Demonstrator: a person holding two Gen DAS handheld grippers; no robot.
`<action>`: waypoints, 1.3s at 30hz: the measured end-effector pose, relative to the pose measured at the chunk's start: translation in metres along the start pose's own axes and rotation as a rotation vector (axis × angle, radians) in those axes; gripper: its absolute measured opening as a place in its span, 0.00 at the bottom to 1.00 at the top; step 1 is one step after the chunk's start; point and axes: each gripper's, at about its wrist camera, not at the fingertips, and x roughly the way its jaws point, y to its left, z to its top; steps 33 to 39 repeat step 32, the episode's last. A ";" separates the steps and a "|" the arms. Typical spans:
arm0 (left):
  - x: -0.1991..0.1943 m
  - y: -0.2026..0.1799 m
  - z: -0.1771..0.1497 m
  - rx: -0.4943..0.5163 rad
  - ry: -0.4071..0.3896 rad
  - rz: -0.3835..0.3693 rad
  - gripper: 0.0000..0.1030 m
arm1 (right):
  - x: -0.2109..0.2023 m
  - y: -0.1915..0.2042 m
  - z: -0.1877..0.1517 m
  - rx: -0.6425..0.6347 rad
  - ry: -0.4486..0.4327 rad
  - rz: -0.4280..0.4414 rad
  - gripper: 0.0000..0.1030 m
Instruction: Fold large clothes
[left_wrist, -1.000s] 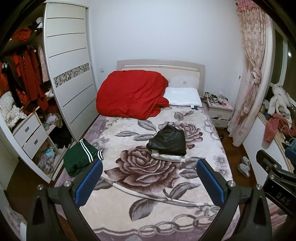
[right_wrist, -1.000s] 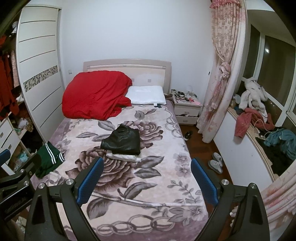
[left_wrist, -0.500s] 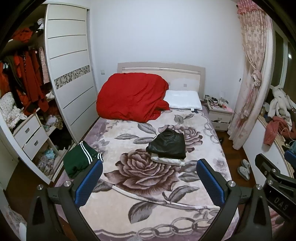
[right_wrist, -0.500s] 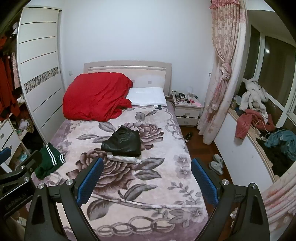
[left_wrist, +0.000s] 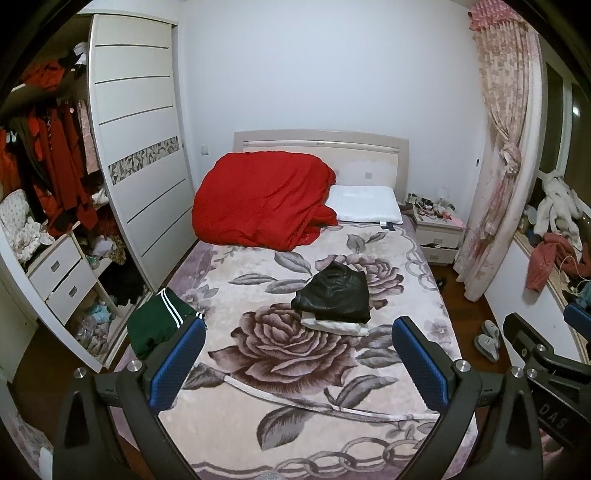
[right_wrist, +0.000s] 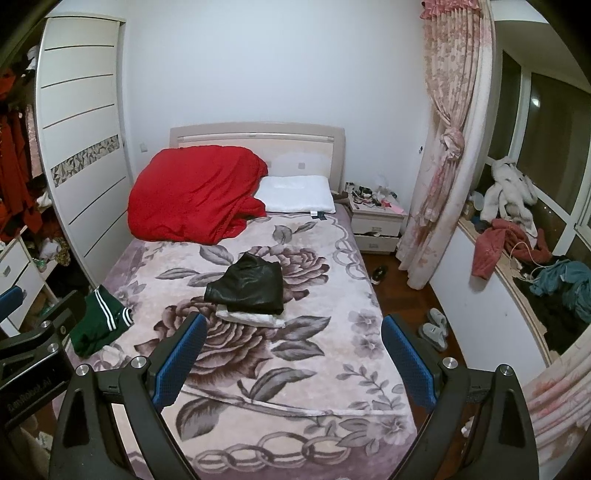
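Note:
A folded black garment (left_wrist: 338, 293) (right_wrist: 249, 282) lies on a folded white one (left_wrist: 334, 325) (right_wrist: 251, 318) in the middle of the bed (left_wrist: 280, 413) (right_wrist: 332, 332), which has a rose-patterned blanket. A dark green garment with white stripes (left_wrist: 157, 323) (right_wrist: 98, 319) lies crumpled at the bed's left edge. My left gripper (left_wrist: 297, 363) is open and empty, held above the foot of the bed. My right gripper (right_wrist: 293, 360) is open and empty beside it, to the right.
A red duvet (left_wrist: 262, 199) and a white pillow (left_wrist: 364, 208) lie at the headboard. An open wardrobe (left_wrist: 55, 206) stands left. A nightstand (right_wrist: 376, 221), curtain (right_wrist: 443, 147), slippers (right_wrist: 434, 328) and a window ledge with clothes (right_wrist: 517, 254) are right.
Both grippers have drawn back and risen a little, so the bed looks smaller and farther. Nothing on the bed has moved.

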 end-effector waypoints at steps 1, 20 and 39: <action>-0.001 -0.001 0.000 0.001 -0.002 0.001 1.00 | 0.000 -0.001 -0.002 0.000 0.001 0.002 0.94; -0.002 -0.004 0.001 0.003 -0.005 0.005 1.00 | -0.008 0.003 -0.008 0.026 0.000 -0.007 0.94; -0.004 0.001 0.006 0.001 -0.024 0.018 1.00 | -0.012 0.002 -0.014 0.030 -0.001 -0.012 0.94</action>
